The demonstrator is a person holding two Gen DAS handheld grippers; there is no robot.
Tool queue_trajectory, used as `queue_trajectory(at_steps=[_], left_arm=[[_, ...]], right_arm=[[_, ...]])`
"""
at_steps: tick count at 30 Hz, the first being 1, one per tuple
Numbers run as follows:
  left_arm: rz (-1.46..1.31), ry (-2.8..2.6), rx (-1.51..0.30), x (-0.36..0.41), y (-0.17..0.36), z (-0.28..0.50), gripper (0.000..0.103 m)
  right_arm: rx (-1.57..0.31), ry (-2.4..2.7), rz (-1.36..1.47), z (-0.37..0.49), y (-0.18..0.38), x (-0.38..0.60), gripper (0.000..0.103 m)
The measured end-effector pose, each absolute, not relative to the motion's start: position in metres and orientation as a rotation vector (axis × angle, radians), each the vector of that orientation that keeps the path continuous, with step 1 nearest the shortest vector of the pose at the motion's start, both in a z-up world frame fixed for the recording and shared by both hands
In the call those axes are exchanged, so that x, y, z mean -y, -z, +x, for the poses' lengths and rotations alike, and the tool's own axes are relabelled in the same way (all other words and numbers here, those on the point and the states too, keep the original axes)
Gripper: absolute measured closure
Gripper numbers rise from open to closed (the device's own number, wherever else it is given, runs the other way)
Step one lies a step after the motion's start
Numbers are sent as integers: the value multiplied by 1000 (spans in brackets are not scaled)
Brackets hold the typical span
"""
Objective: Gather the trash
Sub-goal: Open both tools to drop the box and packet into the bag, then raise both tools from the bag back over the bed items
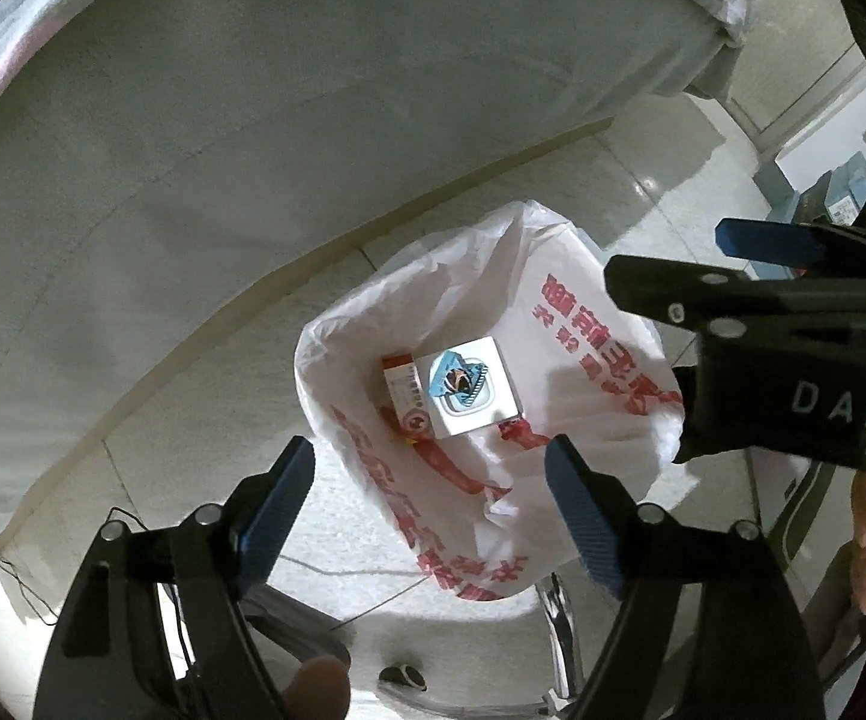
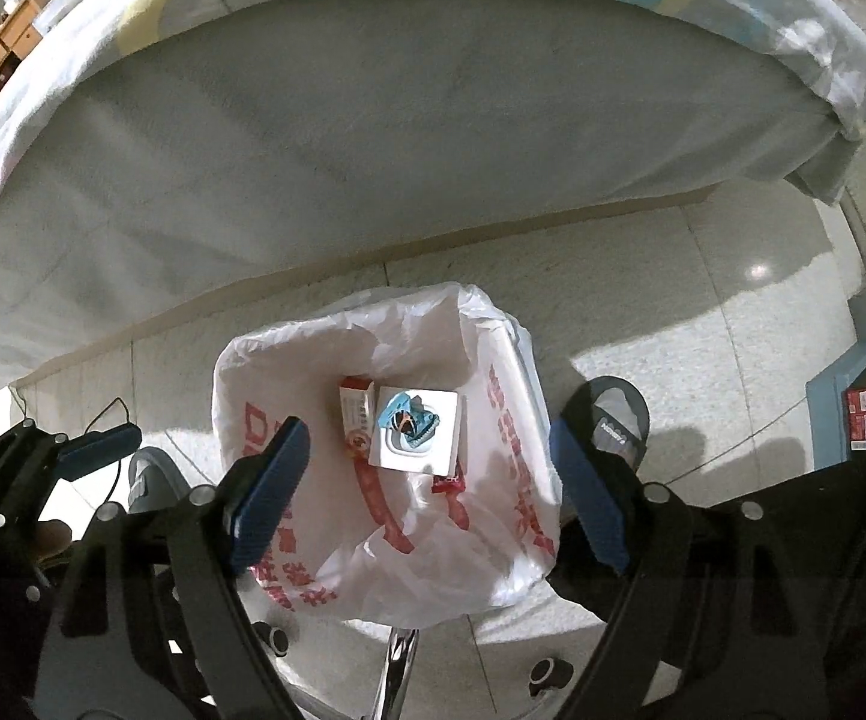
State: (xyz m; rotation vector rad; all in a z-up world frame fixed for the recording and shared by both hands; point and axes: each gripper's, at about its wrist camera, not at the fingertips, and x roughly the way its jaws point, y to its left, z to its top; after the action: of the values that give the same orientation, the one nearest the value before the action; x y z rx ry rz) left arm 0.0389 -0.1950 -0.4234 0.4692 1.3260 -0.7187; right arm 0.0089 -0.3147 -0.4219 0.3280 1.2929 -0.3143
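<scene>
Both my left gripper (image 1: 429, 495) and my right gripper (image 2: 426, 492) hang released and empty above the bin bag (image 2: 288, 354). The white box (image 2: 417, 432) and orange carton (image 2: 356, 414) lie at its bottom. Dipping lower, a finger could snag the bag's loose rim and drag it off.

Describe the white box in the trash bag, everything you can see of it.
The white box is a small, flat, square carton, cardboard by the look of it, with a blue, black and orange picture on a grey rounded tile printed on its upturned face. It lies flat at the bottom of the white plastic bag, closed and undented. An orange and white carton sits against one side, and a small red wrapper lies by a corner. Neither gripper touches it.
</scene>
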Motion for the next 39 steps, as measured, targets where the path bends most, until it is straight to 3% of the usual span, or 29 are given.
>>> queue_trajectory(at_steps=[28,31,39], left_arm=[[300,674,-1144,170,345,60,25],[282,667,-1119,166,336,63,24],[156,618,-1055,143,299,82,8]], right_arm=[[-1085,338,248,-16,332,311,21],[-1047,352,237,-21,318,313,14],[-943,358,250,-17,271,324,7]])
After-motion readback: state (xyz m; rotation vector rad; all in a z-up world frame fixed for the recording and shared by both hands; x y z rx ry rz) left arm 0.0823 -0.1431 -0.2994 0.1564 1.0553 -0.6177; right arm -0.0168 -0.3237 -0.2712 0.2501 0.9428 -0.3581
